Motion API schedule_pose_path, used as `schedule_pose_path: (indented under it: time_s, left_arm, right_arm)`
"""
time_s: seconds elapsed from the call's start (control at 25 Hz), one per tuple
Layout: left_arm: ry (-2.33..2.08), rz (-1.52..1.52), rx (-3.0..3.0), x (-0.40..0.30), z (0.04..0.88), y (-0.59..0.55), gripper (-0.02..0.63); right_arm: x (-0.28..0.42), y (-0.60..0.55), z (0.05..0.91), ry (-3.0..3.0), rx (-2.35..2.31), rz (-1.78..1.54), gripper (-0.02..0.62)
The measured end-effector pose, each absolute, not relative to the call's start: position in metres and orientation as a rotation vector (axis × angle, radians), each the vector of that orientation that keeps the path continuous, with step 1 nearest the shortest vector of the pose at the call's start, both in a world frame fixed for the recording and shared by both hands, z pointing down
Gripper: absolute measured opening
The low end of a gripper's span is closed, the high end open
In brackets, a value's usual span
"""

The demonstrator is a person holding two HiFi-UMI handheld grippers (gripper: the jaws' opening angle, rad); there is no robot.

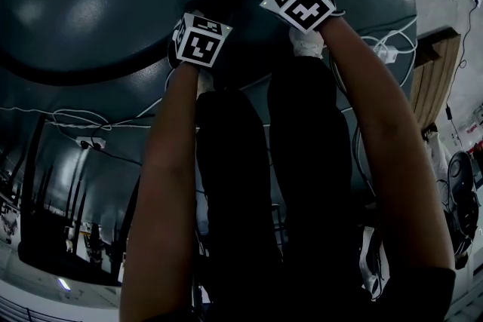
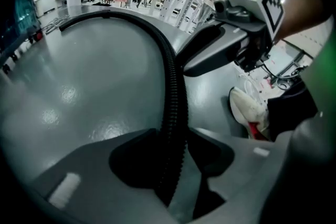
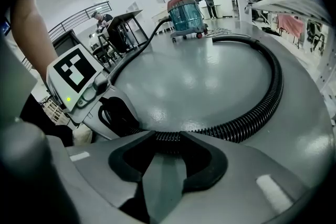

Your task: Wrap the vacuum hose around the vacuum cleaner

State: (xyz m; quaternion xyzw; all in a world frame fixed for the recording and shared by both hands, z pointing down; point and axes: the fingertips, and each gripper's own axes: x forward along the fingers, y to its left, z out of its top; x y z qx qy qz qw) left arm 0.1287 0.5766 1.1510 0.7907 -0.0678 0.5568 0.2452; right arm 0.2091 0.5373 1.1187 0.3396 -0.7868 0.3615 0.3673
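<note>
The left gripper (image 2: 178, 164) is standing with its jaws partly apart. The black corrugated vacuum hose (image 2: 173, 86) is running lengthways through the gap. It is lying against the left pad, while a strip of glossy grey floor (image 2: 79, 86) is showing between it and the right pad, so nothing is being squeezed. The right gripper (image 3: 167, 157) is also keeping its jaws apart with only floor between them, and the hose is crossing just past their tips.

In the right gripper view the hose is sweeping right in a wide arc and curving toward the far side. There the teal drum vacuum cleaner with a red lid (image 3: 185, 14) is standing, well apart from both grippers. Bare floor is spreading inside the arc. A black table (image 3: 126, 21) is standing far left, and a white shoe (image 2: 247, 107) is resting near the grippers.
</note>
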Motion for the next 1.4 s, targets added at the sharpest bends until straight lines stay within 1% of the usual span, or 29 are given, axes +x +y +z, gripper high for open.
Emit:
schedule_pose_path:
  time_s: [0.16,0.56,0.8,1.0,1.4]
  left_arm:
    - [-0.119,1.566,2.165,0.127,1.157,0.579,0.198]
    - [-0.136,1.578,2.187,0.129,1.158,0.578,0.192]
    - [-0.011,1.612,2.127,0.129,1.152,0.58,0.178]
    - [-0.014,1.579,2.108,0.128,1.125,0.577,0.176]
    - [-0.012,1.529,2.089,0.126,1.032,0.55,0.175]
  right_arm:
    - [0.207,0.534,1.119,-2.032,0.87,0.935,0.143]
    - [0.209,0.531,1.122,-2.028,0.878,0.975,0.14]
    - [0.202,0.532,1.115,-2.038,0.857,0.974,0.138]
    - [0.197,0.53,1.093,-2.057,0.813,0.955,0.153]
    - [0.189,0.512,1.011,-2.091,0.631,0.828,0.207]
